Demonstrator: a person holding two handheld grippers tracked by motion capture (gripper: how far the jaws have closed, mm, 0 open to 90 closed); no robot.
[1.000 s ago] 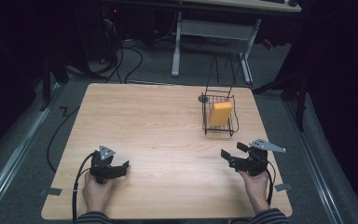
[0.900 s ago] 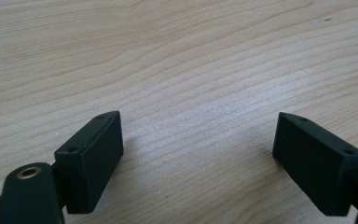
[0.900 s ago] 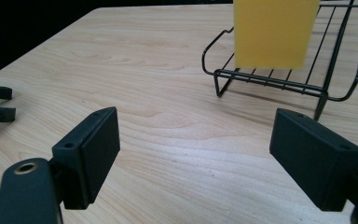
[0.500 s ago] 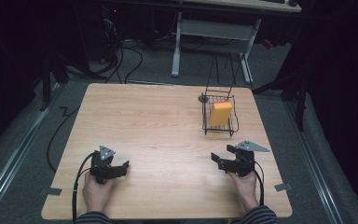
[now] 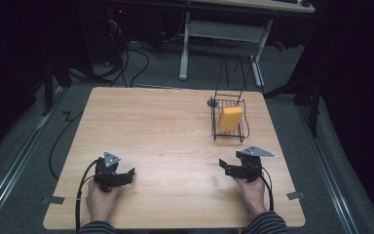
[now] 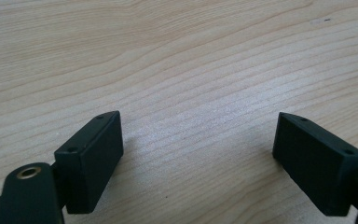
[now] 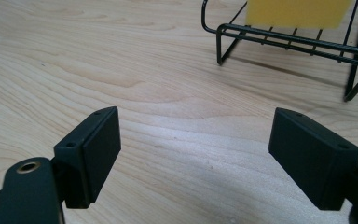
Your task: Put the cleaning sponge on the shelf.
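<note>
Sponge (image 5: 231,118) is standing upright in the wire rack (image 5: 216,127), near the table's (image 5: 165,141) far right; likely light, soft, squashy — pinching its broad faces should work. Right gripper (image 7: 193,154) and left gripper (image 6: 198,161) are both gaping wide, holding nothing.

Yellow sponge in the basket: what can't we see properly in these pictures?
- Yellow sponge: the right gripper view's top edge cuts off its upper part.
- Wire basket: its tall handle fades into the dark floor in the high view.
- Small dark round thing beside the basket: too small to tell what it is.
- Person's arms: cut off by the high view's bottom edge.
</note>
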